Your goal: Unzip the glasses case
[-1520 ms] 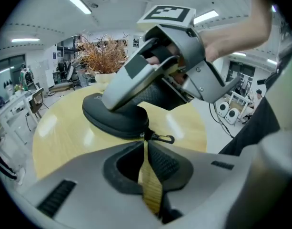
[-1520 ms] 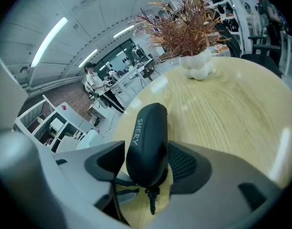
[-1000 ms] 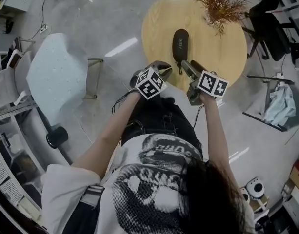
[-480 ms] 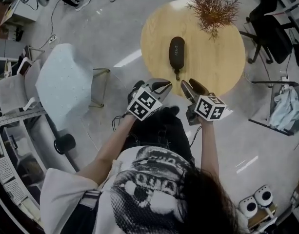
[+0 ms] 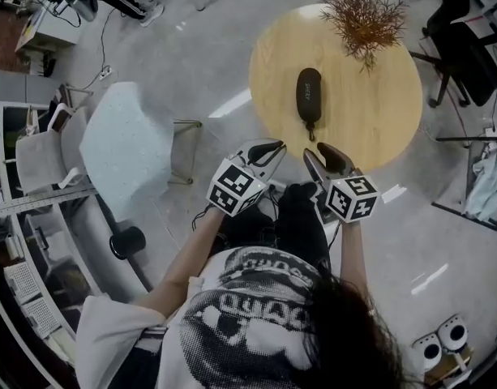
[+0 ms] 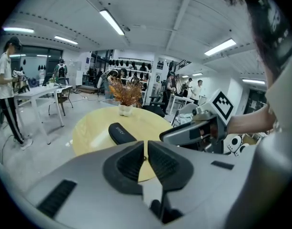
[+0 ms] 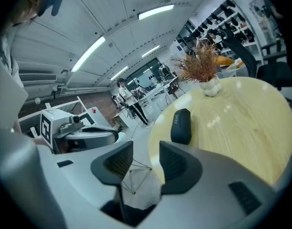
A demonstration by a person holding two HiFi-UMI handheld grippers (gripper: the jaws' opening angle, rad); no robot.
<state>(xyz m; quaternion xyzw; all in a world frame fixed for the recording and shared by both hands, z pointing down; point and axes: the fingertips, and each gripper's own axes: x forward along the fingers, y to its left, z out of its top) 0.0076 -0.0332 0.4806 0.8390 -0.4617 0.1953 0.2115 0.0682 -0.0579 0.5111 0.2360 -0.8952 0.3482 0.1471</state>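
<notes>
The task is not begun, by my reading: the glasses case (image 5: 309, 93) lies closed, lengthwise on the round wooden table (image 5: 378, 136), its zip pull toward the person. Both tongs hang short of the table's near edge, well apart from the case. The left tongs (image 5: 268, 147) have their jaws all but together on nothing. The right tongs (image 5: 317, 151) stand about half open, have just been closing, and hold nothing. Reaching, steadying and unzipping all remain. A short pale word runs along the case, too small to read surely.

Black glasses case (image 5: 309, 92), pale yellow table (image 5: 376, 126) (fine grain)
</notes>
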